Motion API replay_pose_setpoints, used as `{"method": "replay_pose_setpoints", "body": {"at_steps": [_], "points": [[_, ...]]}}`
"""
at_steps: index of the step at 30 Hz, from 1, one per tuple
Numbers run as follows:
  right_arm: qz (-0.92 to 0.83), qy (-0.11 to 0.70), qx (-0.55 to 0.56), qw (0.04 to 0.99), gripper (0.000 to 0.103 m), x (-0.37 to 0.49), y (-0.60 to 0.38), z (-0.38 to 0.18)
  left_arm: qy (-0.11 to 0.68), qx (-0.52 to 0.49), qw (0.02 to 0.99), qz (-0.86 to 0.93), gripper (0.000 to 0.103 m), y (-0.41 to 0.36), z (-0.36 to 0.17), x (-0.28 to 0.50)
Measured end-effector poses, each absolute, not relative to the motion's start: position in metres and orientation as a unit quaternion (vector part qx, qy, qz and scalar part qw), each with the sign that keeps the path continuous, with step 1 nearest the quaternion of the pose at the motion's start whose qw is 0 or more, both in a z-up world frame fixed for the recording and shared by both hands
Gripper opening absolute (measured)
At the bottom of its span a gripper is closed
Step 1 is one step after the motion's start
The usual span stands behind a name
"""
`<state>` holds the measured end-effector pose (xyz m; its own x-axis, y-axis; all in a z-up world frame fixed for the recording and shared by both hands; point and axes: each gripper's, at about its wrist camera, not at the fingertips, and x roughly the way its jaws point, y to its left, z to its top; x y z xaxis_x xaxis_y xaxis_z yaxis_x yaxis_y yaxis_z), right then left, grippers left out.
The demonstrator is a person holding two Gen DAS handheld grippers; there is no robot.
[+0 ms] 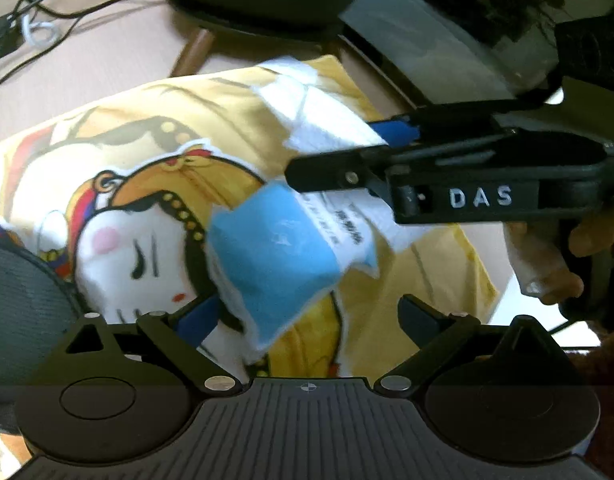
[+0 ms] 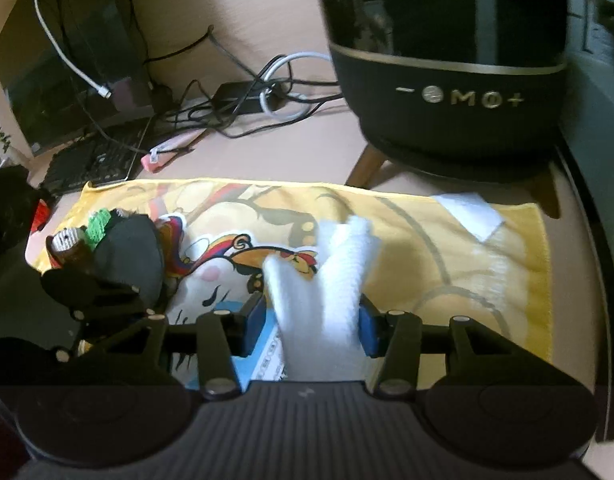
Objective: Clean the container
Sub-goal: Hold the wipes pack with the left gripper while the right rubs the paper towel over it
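Observation:
A light blue tissue pack (image 1: pixel 275 256) with a white printed label lies on a yellow cartoon-print cloth (image 1: pixel 147 152). My left gripper (image 1: pixel 311 316) is open, its blue-padded fingers on either side of the pack. My right gripper (image 2: pixel 311 324) is shut on a white tissue (image 2: pixel 327 280) that sticks up between its blue pads. In the left wrist view the right gripper (image 1: pixel 387 148) comes in from the right, just above the pack, with white tissue (image 1: pixel 327 120) at its tip. The blue pack (image 2: pixel 263 352) shows under the right gripper. No container can be picked out for certain.
A big black appliance (image 2: pixel 447 80) with gold buttons stands on wooden legs behind the cloth. Cables (image 2: pixel 247 100), a keyboard (image 2: pixel 95 160) and a dark monitor (image 2: pixel 67 60) lie at the back left. A dark round object with a small knitted toy (image 2: pixel 107 248) sits on the cloth's left end.

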<state>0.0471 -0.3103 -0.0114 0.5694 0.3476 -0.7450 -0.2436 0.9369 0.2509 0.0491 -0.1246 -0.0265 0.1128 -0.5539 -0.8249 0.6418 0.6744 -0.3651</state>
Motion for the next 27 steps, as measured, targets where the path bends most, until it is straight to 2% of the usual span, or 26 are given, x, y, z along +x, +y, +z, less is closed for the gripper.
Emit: {"method": "replay_pose_setpoints", "body": {"at_steps": [3,5,6,8,10,12,16,17,18,19,23,24,25,26,27], "points": [[0.161,0.418,0.023,0.894,0.064,0.039,-0.302,-0.004,0.532,0.058,0.740,-0.408,0.100,-0.128,-0.027,0.043],[0.166,0.407,-0.006,0.898,0.065,0.033,-0.296,-0.001,0.534,0.064,0.738,-0.407,0.100,-0.128,-0.027,0.041],[0.171,0.405,-0.013,0.898,0.063,0.030,-0.295,0.001,0.535,0.064,0.738,-0.406,0.100,-0.128,-0.027,0.040],[0.190,0.410,-0.001,0.892,0.051,0.029,-0.295,0.000,0.535,0.063,0.739,-0.404,0.100,-0.127,-0.027,0.040],[0.197,0.423,0.019,0.884,0.029,0.031,-0.298,-0.004,0.534,0.062,0.741,-0.403,0.100,-0.127,-0.027,0.040],[0.178,0.435,0.022,0.883,0.024,0.033,-0.301,-0.011,0.534,0.061,0.741,-0.401,0.100,-0.127,-0.028,0.040],[0.160,0.438,0.016,0.884,0.027,0.034,-0.304,-0.017,0.537,0.062,0.741,-0.398,0.100,-0.126,-0.031,0.041],[0.160,0.437,0.006,0.885,0.030,0.034,-0.301,-0.017,0.538,0.062,0.741,-0.397,0.101,-0.126,-0.031,0.042],[0.156,0.433,-0.008,0.888,0.044,0.033,-0.299,-0.017,0.539,0.062,0.741,-0.396,0.101,-0.126,-0.032,0.042],[0.155,0.429,-0.019,0.890,0.048,0.032,-0.296,-0.017,0.539,0.062,0.741,-0.395,0.101,-0.126,-0.032,0.042],[0.173,0.427,-0.006,0.888,0.047,0.032,-0.302,-0.022,0.542,0.063,0.741,-0.391,0.101,-0.126,-0.035,0.043],[0.174,0.429,0.012,0.886,0.041,0.033,-0.306,-0.023,0.543,0.063,0.740,-0.392,0.101,-0.126,-0.035,0.043],[0.173,0.432,0.033,0.885,0.017,0.035,-0.311,-0.023,0.542,0.065,0.740,-0.392,0.101,-0.127,-0.035,0.043],[0.167,0.431,0.045,0.886,0.009,0.035,-0.315,-0.020,0.543,0.066,0.739,-0.393,0.101,-0.128,-0.036,0.044],[0.169,0.428,0.060,0.886,0.009,0.035,-0.317,-0.016,0.543,0.066,0.739,-0.394,0.101,-0.130,-0.037,0.045]]}}
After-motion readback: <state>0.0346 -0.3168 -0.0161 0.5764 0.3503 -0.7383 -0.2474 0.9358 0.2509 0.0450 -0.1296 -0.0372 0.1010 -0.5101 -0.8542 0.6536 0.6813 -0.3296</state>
